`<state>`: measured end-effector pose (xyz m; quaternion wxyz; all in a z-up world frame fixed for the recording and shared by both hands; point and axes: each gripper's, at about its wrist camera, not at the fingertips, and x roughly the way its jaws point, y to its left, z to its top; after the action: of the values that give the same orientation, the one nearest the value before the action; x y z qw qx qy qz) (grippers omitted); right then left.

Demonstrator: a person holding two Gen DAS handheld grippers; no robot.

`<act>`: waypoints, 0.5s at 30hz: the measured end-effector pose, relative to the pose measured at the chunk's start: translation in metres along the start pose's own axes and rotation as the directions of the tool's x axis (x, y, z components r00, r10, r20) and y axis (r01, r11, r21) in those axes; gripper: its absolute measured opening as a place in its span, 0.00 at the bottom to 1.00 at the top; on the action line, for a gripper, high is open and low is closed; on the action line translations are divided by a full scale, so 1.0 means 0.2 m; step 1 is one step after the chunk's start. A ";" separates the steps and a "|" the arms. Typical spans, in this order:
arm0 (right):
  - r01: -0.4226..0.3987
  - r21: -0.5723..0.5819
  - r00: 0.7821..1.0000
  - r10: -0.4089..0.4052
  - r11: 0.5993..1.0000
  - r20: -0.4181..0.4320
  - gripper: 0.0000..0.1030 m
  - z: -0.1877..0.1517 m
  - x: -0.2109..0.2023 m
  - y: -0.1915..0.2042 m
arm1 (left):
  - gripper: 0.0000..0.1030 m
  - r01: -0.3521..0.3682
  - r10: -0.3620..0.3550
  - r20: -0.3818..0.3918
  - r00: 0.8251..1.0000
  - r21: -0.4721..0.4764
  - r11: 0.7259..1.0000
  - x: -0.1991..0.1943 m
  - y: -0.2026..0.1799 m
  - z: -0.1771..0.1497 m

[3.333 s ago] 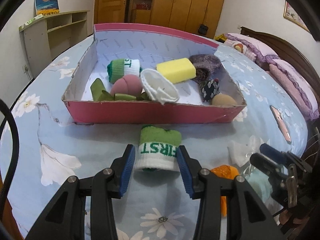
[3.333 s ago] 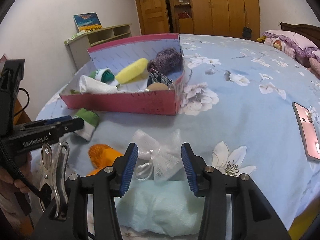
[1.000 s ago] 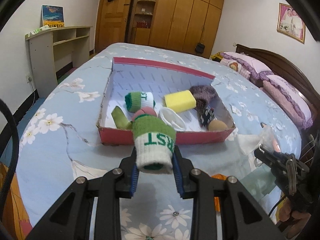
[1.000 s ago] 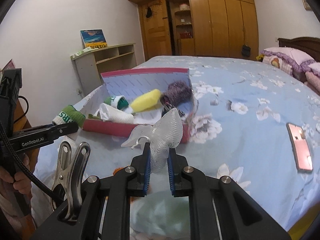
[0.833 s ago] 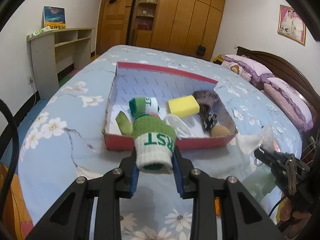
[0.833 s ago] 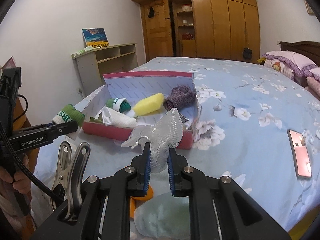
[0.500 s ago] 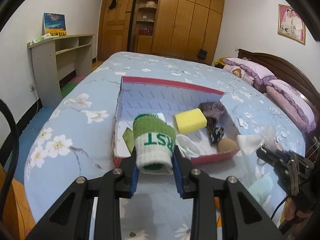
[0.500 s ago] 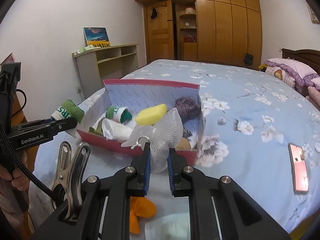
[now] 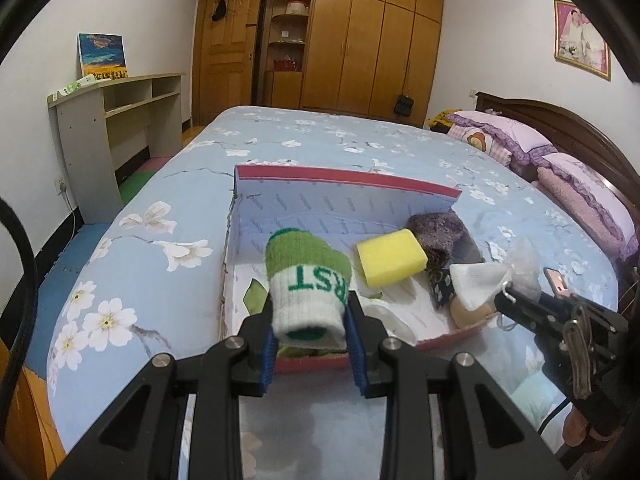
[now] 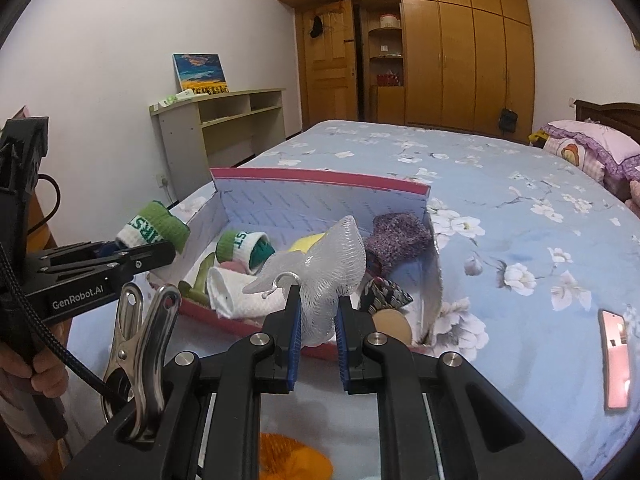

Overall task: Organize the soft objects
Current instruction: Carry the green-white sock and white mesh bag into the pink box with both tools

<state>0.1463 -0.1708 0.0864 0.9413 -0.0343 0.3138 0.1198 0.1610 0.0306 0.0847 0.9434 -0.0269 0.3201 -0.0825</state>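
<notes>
1. Your left tongs (image 9: 310,334) pinch a rolled green-and-white sock (image 9: 307,284), which sits upright between the blue pads and off the bed (image 9: 168,264).
2. Your right tongs (image 10: 317,328) are pressed onto a white mesh pouf (image 10: 332,264), its netting bulging above the pads; in the left view the same pouf (image 9: 520,258) hangs at the right end of the box.
3. Near the lower edge of the right view, an orange soft item (image 10: 294,454) lies on the bed, not yet gathered.
4. Just beyond both loads stands the red-rimmed cardboard box (image 9: 344,178). It already contains a matching rolled sock (image 10: 244,250), a yellow sponge (image 9: 390,262), a purple knitted piece (image 10: 396,238) and a white rolled cloth (image 10: 240,294).
5. The step in hand appears to be the carry: both items are lifted and aimed at the box, neither inside it.
6. The next move calls for you to bring each load over the near wall, find a bare patch of floor, then release.
</notes>
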 end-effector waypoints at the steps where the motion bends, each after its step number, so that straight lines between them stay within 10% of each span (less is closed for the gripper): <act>1: -0.003 0.002 1.000 0.003 1.000 -0.001 0.15 0.00 0.01 0.00 | 0.30 -0.002 0.002 -0.001 1.000 0.000 1.000 0.02 0.00 0.00; 15: -0.014 0.027 0.999 0.015 1.000 -0.040 0.15 -0.02 0.18 -0.01 | 0.30 -0.021 0.020 -0.070 0.997 -0.016 1.000 0.21 0.03 -0.03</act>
<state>0.1722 -0.1667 0.0607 0.9343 -0.0218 0.3346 0.1215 0.1919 0.0284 0.0545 0.9321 -0.0286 0.3540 -0.0709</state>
